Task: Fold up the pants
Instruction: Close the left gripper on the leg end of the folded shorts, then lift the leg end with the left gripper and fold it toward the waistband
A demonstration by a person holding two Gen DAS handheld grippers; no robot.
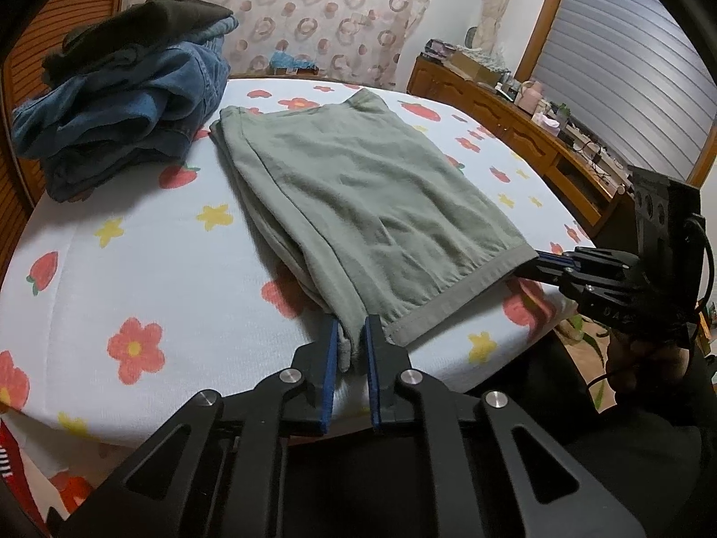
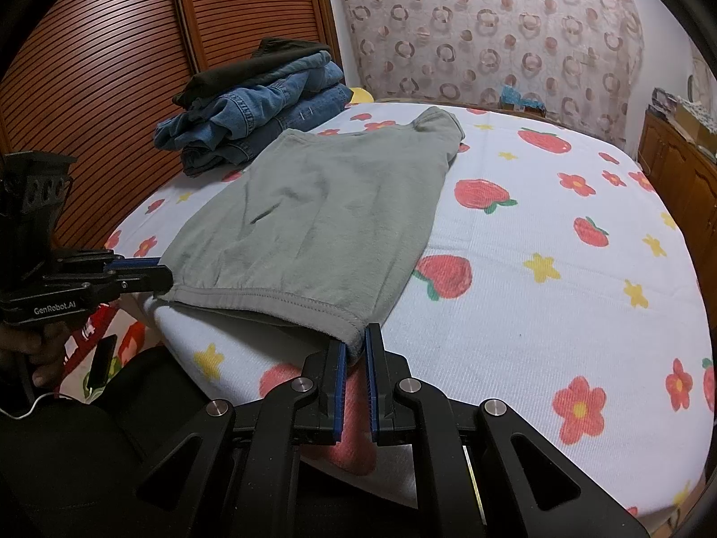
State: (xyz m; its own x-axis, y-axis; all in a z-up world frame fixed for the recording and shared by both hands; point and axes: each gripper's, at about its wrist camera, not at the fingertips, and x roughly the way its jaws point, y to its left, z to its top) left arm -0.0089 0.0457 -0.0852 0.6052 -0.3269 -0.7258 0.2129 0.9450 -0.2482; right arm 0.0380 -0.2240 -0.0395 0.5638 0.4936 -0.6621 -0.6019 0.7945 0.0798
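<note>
Left gripper (image 1: 352,329) nipped onto near-left hem corner of green pants (image 1: 358,188), cloth bunched between blue pads. Right gripper (image 2: 356,336) clamped narrow on the opposite hem corner. Pants lay flat, already doubled over, on flowered bedspread (image 2: 560,314), cuff band (image 1: 452,296) at near edge. Judged light, soft, limp: likely to sag between grips, so corners at the stitched hem best. Denim pile (image 1: 125,107) stacked beyond, far left.

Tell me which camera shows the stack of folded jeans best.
The right wrist view: the stack of folded jeans sits squarely in frame, its separate layers and the dark garment on top clear. The left wrist view pushes it toward the warped left edge, so it looks like a rumpled heap.
</note>
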